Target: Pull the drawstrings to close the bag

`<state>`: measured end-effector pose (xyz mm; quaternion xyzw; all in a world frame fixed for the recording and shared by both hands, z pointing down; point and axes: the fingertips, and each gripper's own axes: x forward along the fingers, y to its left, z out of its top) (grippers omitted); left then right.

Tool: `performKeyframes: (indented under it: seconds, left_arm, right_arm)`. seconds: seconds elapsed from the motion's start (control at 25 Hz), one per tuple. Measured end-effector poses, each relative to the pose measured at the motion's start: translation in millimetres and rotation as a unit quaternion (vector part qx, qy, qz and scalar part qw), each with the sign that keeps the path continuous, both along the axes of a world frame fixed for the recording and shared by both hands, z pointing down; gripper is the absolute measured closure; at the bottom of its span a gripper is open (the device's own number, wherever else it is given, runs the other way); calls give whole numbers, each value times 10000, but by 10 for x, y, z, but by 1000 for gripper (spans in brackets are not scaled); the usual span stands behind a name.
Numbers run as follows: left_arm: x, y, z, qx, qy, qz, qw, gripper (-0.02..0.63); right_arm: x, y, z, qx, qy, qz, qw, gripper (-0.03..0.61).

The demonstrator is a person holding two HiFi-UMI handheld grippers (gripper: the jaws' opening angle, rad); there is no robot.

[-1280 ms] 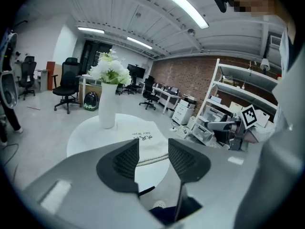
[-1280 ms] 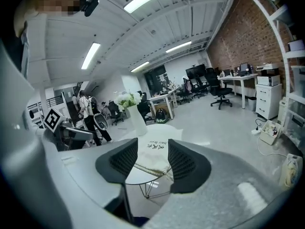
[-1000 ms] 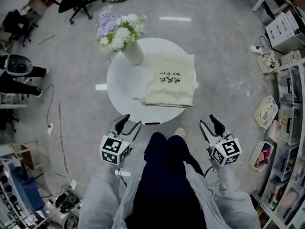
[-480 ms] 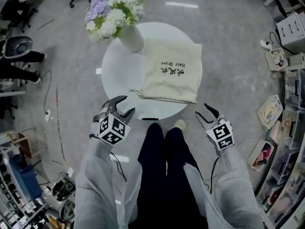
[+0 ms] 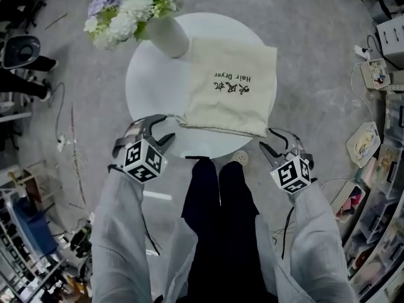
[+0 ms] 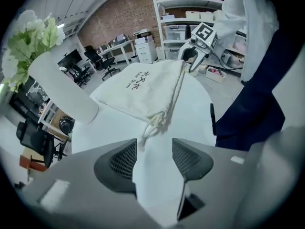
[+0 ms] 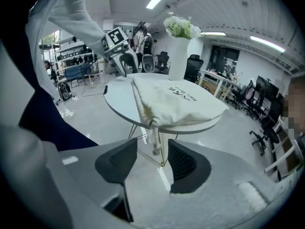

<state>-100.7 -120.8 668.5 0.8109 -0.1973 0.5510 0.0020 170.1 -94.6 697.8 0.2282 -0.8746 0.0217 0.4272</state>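
The left gripper [image 5: 156, 130] is held wide open, its jaws having just been opening. Nothing is gripped between them, and the knotted drawstring [image 6: 155, 123] lies just beyond on the round white table [image 5: 151, 90]. The right gripper [image 5: 271, 141] is likewise spread and empty, with the other drawstring end [image 7: 153, 136] hanging off the table edge ahead. The cream drawstring bag [image 5: 240, 109] lies flat on the table — "Hair Dryer" is printed on it.

The bag [image 5: 233, 90] at centre frame is cream cloth, matt and coarse-woven; its drawstrings [image 6: 157, 123] are twisted cord. Under it my table [image 5: 158, 87] looks smooth, white, faintly shiny. The pads [image 6: 125, 160] of my left gripper [image 6: 152, 159] are dark, matt, mesh-textured plastic.
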Motion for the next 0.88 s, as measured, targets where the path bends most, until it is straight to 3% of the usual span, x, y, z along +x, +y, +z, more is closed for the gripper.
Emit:
performKeyframes:
  seconds: [0.08, 0.16, 0.28, 0.52, 0.68, 0.88]
  left_arm:
    - [9, -35, 7, -13, -17, 23, 10000, 362]
    - [30, -60, 1, -37, 25, -5, 10000, 364]
    - [44, -64, 13, -84, 7, 57, 9999, 364]
    - [61, -39, 98, -60, -222, 354, 9991, 364]
    - [100, -177, 68, 31, -190, 330, 9993, 370]
    - [169, -290, 134, -233, -544, 862, 9945, 402]
  right_arm:
    - [-51, -8, 34, 137, 197, -320, 9992, 378]
    - [-61, -16, 66, 291, 417, -563, 9971, 422]
    - [-32, -57, 71, 568, 678, -721, 9935, 531]
    - [-19, 10, 61, 598, 815, -821, 9915, 535]
    - [-40, 21, 39, 583, 795, -808, 9918, 534]
    - [-21, 25, 11, 563, 764, -767, 9925, 534]
